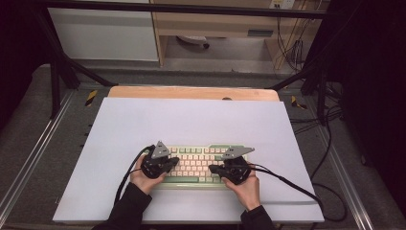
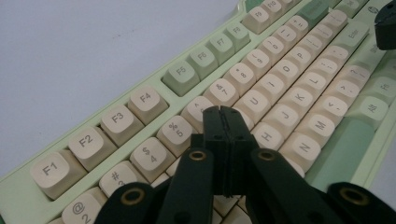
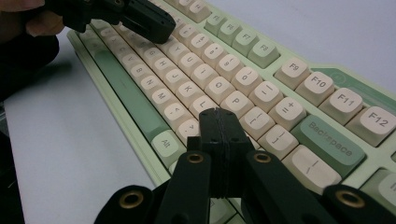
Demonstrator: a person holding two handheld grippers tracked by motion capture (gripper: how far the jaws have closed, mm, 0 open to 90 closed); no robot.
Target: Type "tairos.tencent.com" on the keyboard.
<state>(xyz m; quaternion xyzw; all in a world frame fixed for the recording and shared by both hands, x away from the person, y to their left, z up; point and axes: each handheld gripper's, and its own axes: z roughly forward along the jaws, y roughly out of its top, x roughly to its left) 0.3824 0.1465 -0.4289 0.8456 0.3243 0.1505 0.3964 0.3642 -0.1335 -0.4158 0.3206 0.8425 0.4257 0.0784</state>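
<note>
Item 1, keyboard (image 1: 196, 165): pale green case, cream keycaps, green accent keys. It lies on the white mat (image 1: 191, 120) at about 6 o'clock of the mat's centre, long side running from 9 to 3 o'clock, near the person's edge of the table. Its function row faces 12 o'clock and its green space bar (image 1: 180, 179) faces 6 o'clock.

Item 2, left gripper (image 1: 173, 163): black body with a grey three-cornered plate on top, held in the person's left hand (image 1: 141, 179). It sits over the keyboard's 9 o'clock end, tips pointing toward 3 o'clock. In the left gripper view (image 2: 222, 114) the jaws are pressed flat together with nothing between them, tips low over the keys beside the T and Y area; whether they touch a keycap cannot be told.

Item 3, right gripper (image 1: 213, 168): same make, held in the person's right hand (image 1: 246, 189). It sits over the keyboard's 3 o'clock end, tips pointing toward 9 o'clock. In the right gripper view (image 3: 219, 116) the jaws are likewise pressed together and empty, low over the keys just below P; contact cannot be told.

Item 4, cables: one black cable (image 1: 292, 184) trails from the right gripper toward 4 o'clock, another (image 1: 125, 177) from the left toward 7 o'clock.

Item 5, table (image 1: 191, 92): a wooden edge shows beyond the mat at 12 o'clock.
</note>
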